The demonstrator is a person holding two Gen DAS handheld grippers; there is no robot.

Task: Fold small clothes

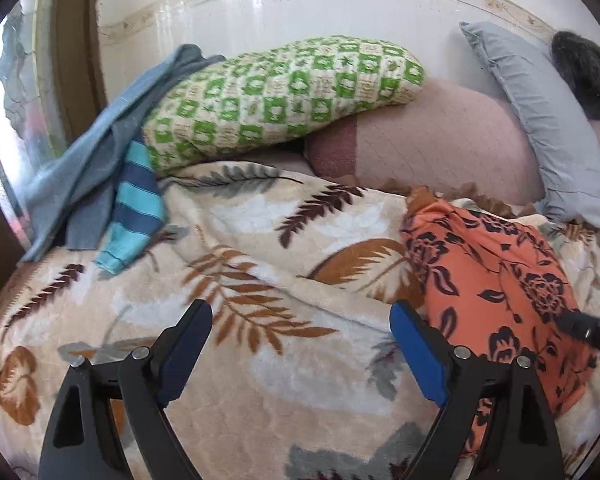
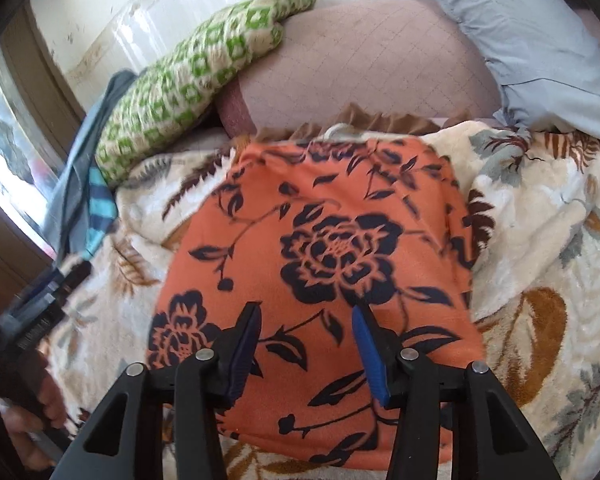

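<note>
We see no containers here. The orange floral garment (image 2: 320,280) lies spread on the leaf-print blanket (image 1: 240,280) covering the bed. Our right claw (image 2: 305,312) hovers over it with fingers apart, gripping nothing. Our left claw (image 1: 300,312) is spread wide above bare blanket, the garment just to its right. Behind sit a green checked pillow (image 1: 276,100), a pink quilted cushion (image 1: 432,136) and a grey pillow (image 1: 540,120). A striped blue cloth (image 1: 136,208) is partly buried under grey-blue fabric (image 1: 80,160); the garment's near edge is blurred.
</note>
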